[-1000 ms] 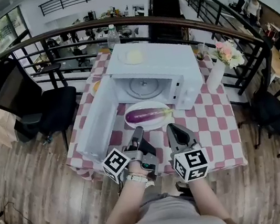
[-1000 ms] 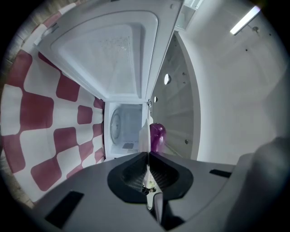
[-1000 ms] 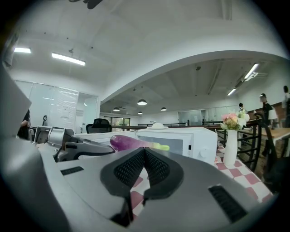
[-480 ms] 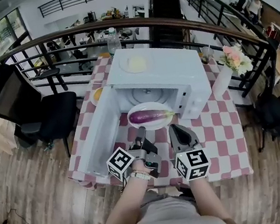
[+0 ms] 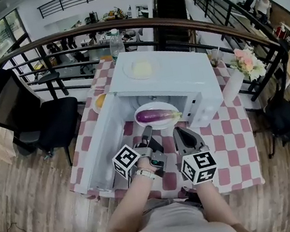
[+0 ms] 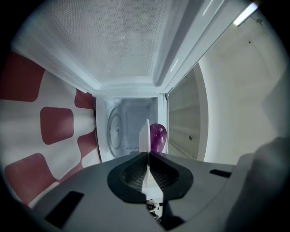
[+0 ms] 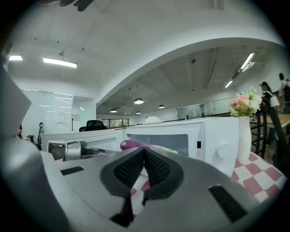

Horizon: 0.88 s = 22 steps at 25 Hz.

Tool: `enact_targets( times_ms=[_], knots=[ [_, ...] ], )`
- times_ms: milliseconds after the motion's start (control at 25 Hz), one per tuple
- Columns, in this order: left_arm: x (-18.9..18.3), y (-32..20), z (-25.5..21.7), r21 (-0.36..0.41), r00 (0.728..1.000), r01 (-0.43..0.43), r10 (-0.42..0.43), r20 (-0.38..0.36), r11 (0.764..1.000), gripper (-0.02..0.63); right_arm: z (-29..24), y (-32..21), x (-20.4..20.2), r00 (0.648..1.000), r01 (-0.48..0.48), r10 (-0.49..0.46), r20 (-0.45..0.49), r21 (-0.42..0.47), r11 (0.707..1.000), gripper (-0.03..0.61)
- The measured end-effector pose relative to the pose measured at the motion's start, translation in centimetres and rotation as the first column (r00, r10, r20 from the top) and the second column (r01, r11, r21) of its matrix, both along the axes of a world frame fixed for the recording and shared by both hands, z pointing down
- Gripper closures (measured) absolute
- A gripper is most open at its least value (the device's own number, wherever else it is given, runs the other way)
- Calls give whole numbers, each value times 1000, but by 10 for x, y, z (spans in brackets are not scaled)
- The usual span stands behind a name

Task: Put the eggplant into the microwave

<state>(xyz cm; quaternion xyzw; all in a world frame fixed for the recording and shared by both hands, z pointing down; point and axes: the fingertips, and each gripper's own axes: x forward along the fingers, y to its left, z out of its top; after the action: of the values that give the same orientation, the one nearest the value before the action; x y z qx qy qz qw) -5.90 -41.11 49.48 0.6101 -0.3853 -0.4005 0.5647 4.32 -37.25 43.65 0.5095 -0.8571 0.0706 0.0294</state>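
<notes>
A purple eggplant lies on a white plate at the mouth of the open white microwave. The microwave door hangs wide open to the left. My left gripper is rolled on its side and shut on the plate's near rim. In the left gripper view the plate runs edge-on out of the left gripper, with the eggplant beyond it in the cavity. My right gripper sits at the plate's near right edge. In the right gripper view the right gripper is shut, nothing between its pads, and the eggplant shows just above.
The microwave stands on a red-and-white checked tablecloth. A vase of flowers is at its right, a small plate on its top, a water bottle behind. A black chair and a railing are to the left.
Both grippers have moved forward toward the microwave, carrying the plate and eggplant from the table in front into the mouth of the cavity.
</notes>
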Motion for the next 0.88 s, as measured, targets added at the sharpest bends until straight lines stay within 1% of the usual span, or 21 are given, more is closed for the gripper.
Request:
enact_targets(
  times_ms=[120,280,480,680,880],
  knots=[
    [1,-14,8,-10,1000,-8,8,-3,1000,597,0,-7,-1,1000,5,-5,27,-4,1000,554],
    [-1,-30,22,-25,1000,-5,5,-3,1000,597,7,-15,-1,1000,0,0,17,-17,1000,554],
    [-3,-45,33,-40,1000,3,-3,-10,999,597,9,-30,-1,999,-1,1,36,-16,1000,554],
    [-1,-59,43,-36,1000,5,-5,-2,999,597,18,-46,0,1000,-11,11,14,-13,1000,554],
    [-5,-72,54,-14,1000,25,-25,5,1000,597,31,-47,-3,1000,-3,3,11,-31,1000,554]
  ],
)
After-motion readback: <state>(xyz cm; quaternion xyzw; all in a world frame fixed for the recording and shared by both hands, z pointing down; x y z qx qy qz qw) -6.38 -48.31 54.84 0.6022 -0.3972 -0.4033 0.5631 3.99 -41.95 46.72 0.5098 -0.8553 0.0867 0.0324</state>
